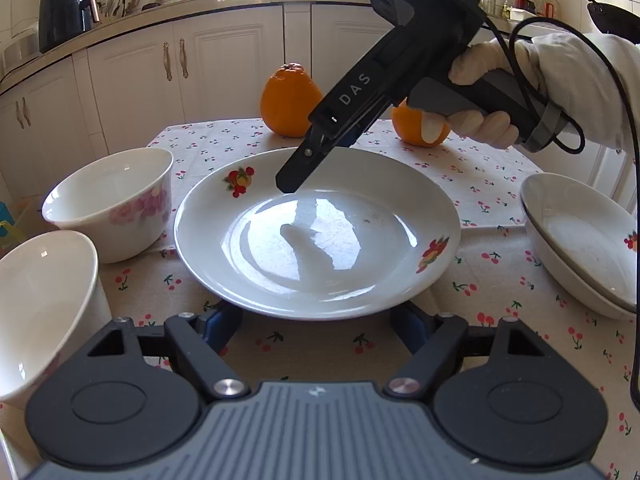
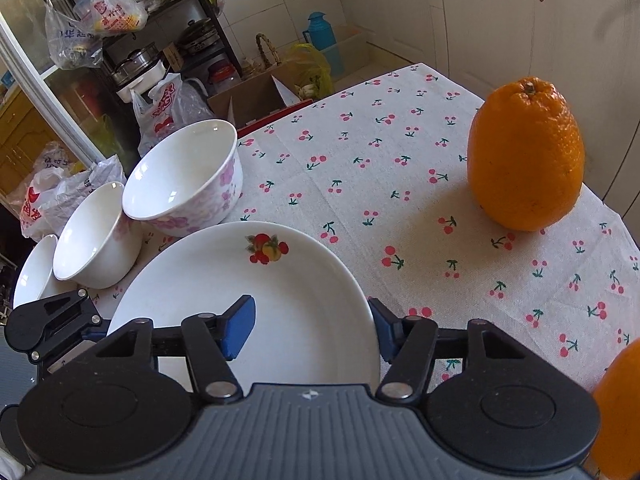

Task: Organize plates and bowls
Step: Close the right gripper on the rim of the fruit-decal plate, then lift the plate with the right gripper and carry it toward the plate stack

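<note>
A white plate (image 1: 316,240) with fruit decals lies in the middle of the cherry-print table. The right gripper (image 2: 310,330) straddles its far rim: one blue pad (image 2: 240,328) hovers over the plate's inside and the other sits just outside the rim, neither pressing. In the left wrist view, a gloved hand (image 1: 492,92) holds that right gripper (image 1: 290,186) tilted down. The left gripper (image 1: 313,326) stands open at the near rim, its tips hidden under the plate's edge. Flowered bowls (image 2: 184,176) (image 2: 94,232) (image 2: 34,272) stand in a row to the left.
Two stacked shallow plates (image 1: 580,240) rest at the right of the table. Two oranges (image 1: 290,100) (image 1: 420,128) stand behind the plate. White cabinets (image 1: 224,60) close off the back. Off the table's left edge are bags and a shelf (image 2: 132,60).
</note>
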### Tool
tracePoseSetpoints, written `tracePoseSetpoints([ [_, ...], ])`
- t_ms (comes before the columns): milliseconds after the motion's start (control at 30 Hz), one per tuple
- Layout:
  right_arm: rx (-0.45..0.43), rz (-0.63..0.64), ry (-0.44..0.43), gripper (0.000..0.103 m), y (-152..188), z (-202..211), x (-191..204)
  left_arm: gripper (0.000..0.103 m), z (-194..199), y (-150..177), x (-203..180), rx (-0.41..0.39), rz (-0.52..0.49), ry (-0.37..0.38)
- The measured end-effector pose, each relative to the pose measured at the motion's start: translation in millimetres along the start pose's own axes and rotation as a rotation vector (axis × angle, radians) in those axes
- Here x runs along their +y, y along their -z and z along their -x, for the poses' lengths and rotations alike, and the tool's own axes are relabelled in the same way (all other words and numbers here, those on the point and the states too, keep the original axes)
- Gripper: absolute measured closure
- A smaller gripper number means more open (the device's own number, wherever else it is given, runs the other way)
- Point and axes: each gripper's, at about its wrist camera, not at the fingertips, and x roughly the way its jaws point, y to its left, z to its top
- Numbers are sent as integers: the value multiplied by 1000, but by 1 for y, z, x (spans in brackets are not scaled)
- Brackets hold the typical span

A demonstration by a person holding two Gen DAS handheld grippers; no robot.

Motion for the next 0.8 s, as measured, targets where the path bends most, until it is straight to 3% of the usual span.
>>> tracePoseSetpoints([
  [800,-27,-69,-46,36,24,32,15,23,24,0,0,27,-126,52],
])
